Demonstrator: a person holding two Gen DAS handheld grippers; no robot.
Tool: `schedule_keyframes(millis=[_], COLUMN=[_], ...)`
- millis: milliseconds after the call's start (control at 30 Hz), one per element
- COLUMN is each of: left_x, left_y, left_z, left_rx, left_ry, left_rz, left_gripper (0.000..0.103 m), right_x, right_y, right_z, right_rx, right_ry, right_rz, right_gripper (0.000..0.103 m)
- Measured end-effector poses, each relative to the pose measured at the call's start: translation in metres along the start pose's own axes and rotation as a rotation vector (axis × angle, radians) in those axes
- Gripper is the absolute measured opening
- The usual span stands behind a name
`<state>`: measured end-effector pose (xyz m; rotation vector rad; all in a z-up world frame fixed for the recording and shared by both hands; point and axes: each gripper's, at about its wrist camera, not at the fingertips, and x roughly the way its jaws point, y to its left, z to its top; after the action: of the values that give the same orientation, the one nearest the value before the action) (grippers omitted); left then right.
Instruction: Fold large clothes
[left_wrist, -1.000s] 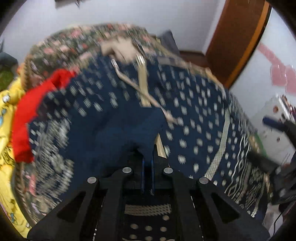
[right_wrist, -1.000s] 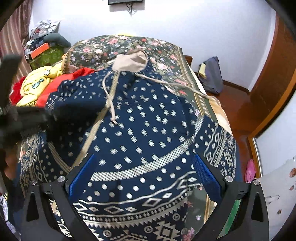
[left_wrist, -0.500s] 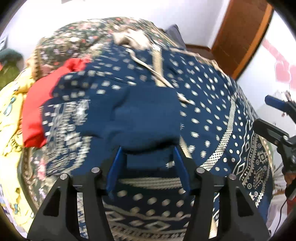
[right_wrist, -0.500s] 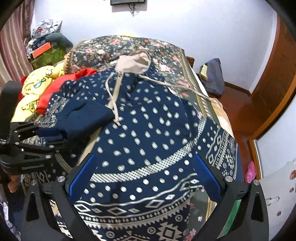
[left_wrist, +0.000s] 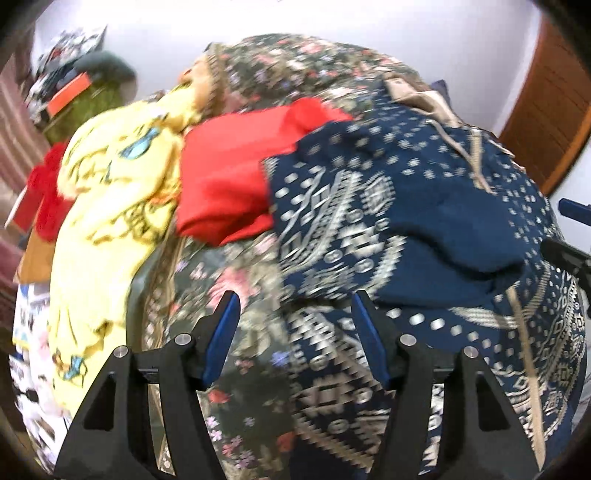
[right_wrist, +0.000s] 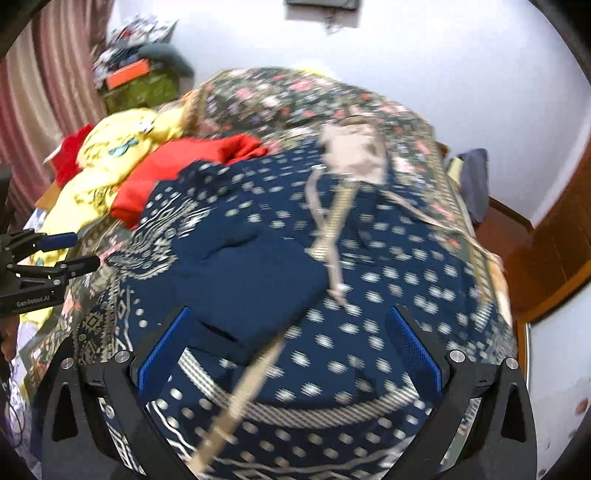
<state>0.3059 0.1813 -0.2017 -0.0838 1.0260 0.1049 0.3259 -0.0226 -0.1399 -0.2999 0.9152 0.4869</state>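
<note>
— Where does your left tool (left_wrist: 295, 317) stand?

— Its jaws are opening, and nothing sits between them. I see bedspread and the hoodie's patterned edge past the blue pads (left_wrist: 221, 332), but neither pad presses on cloth. My right tool (right_wrist: 291, 354) is spread wide above the hoodie's front, also empty.

— And the hoodie itself?

— The hoodie (right_wrist: 369, 266) lies face up across the bed (right_wrist: 280, 92), hood (right_wrist: 354, 151) toward the far wall, drawstrings trailing down the chest. One sleeve (left_wrist: 436, 229) is laid inward over the body, its plain navy cuff near the middle. Beside it, on the left, are a red garment (left_wrist: 229, 177) and a yellow one (left_wrist: 118, 192), just touching the hoodie's shoulder.

— So which step is this?

— I judge one sleeve fold is done, and the other side is not yet folded.

— What does the next move ask?

— Probably a pinch on the opposite sleeve or side edge, gripping only the hoodie's cloth, not the bedspread beneath, and keeping the drawstrings from dragging.
</note>
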Motion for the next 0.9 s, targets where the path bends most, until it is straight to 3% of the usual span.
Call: schedule_keyframes(millis=[267, 333, 533, 667, 800, 900], left_x=[0.014, 0.017, 0.02, 0.02, 0.014, 0.006], left_y=[0.034, 0.038, 0.041, 0.04, 0.035, 0.028], left_z=[-0.015, -0.016, -0.014, -0.012, -0.01, -0.006], left_rx=[-0.072, -0.077, -0.088, -0.088, -0.084, -0.072], left_ry=[0.022, 0.023, 0.018, 0.013, -0.004, -0.019], left_rz=[0.007, 0.01, 0.005, 0.008, 0.007, 0.012], left_gripper=[0.062, 0.062, 0.062, 0.062, 0.062, 0.062], right_x=[0.068, 0.082, 0.111, 0.113, 0.109, 0.097], right_y=[0.062, 0.07, 0.079, 0.081, 0.073, 0.061], right_z=[0.021, 0.026, 0.03, 0.027, 0.031, 0.037], right_rx=[-0.112, -0.11, -0.116, -0.193, -0.202, -0.165], right_ry=[0.113, 0.134, 0.17, 0.114, 0.099, 0.074], right_rz=[0.073, 0.083, 0.084, 0.013, 0.007, 0.047], right_gripper=[0.102, 0.096, 0.073, 0.046, 0.015, 0.012])
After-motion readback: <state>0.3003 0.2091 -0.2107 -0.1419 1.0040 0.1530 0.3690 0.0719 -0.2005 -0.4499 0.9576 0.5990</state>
